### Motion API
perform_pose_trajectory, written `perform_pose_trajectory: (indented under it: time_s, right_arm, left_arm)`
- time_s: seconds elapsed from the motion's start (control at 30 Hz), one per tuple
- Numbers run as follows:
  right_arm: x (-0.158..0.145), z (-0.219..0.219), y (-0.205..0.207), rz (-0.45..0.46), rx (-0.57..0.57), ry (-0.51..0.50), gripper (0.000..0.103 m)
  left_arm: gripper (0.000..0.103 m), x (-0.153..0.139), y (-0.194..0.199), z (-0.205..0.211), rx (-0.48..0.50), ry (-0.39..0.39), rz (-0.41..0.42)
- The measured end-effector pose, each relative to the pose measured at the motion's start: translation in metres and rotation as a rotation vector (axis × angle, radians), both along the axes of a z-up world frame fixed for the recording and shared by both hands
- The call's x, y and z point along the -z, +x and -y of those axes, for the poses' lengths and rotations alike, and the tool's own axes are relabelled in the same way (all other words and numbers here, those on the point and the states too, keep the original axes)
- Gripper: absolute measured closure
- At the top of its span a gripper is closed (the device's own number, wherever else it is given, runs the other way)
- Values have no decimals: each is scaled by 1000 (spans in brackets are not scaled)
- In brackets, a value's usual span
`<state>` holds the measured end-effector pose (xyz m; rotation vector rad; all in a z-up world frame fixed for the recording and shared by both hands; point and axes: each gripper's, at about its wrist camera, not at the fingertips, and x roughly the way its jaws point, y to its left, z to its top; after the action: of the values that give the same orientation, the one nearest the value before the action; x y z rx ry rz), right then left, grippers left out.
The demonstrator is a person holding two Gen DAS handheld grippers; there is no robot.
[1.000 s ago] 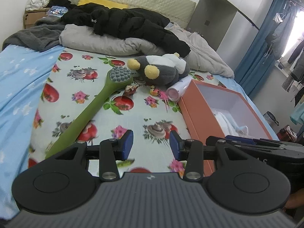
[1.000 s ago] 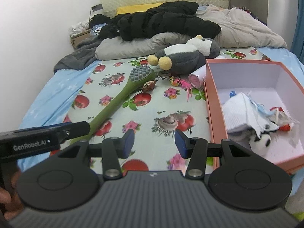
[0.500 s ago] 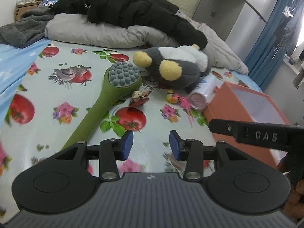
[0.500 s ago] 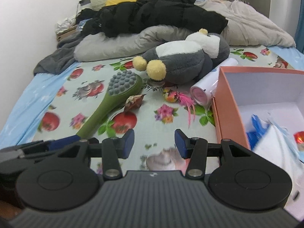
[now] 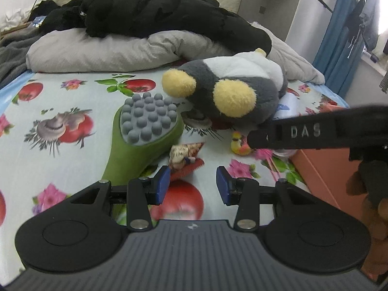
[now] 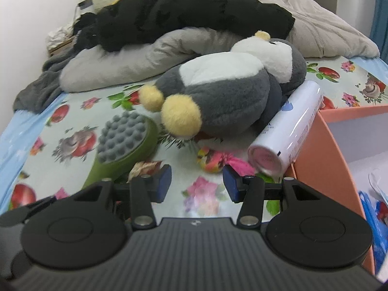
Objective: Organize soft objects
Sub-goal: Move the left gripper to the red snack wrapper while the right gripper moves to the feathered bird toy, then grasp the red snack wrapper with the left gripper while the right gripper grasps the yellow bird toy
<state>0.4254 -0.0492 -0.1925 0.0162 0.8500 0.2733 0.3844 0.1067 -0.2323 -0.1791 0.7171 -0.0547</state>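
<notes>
Both tongs have travelled forward over the bed since a second ago, so the plush penguin that sat well off now fills the middle of each view. The left tongs (image 5: pixel 191 185) and the right tongs (image 6: pixel 197 183) each hang just above the fruit-print sheet (image 5: pixel 60 97) with their blue pads spread apart and nothing between them.

The plush penguin (image 6: pixel 228 94), grey and white with yellow feet pointing toward the cameras, lies on its back across the bed, ahead of both tongs and not yet touched. Beside its feet lies a green massage brush (image 5: pixel 145 131) with a grey studded head. A white spray can (image 6: pixel 288 133) with a pink cap rests against the penguin's side and touches the corner of an orange box (image 6: pixel 322 160), which already holds some soft items. A small yellow and pink toy (image 6: pixel 213 161) and a spiral shell (image 5: pixel 185 151) lie on the sheet just before the pads.

This appears to be the approach step for picking up the penguin. The next move likely calls for reaching further, closing on the plush body or a foot, and avoiding the brush and can.
</notes>
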Motion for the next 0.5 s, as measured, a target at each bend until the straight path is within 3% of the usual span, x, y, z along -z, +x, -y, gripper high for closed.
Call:
perform_pose_trajectory:
  time_s: [0.17,0.37,0.5]
  right_arm:
    - [12,-7,20,-17,9,13,53]
    - [27,-12,42,-19,33,-21,53]
    - [39,-9,53,-45,34,-56,53]
  left_arm:
    - [53,8,13,5,16,31,12]
    - [52,18,20,18,8,157,42]
    - [52,25,27,17,25,149,36]
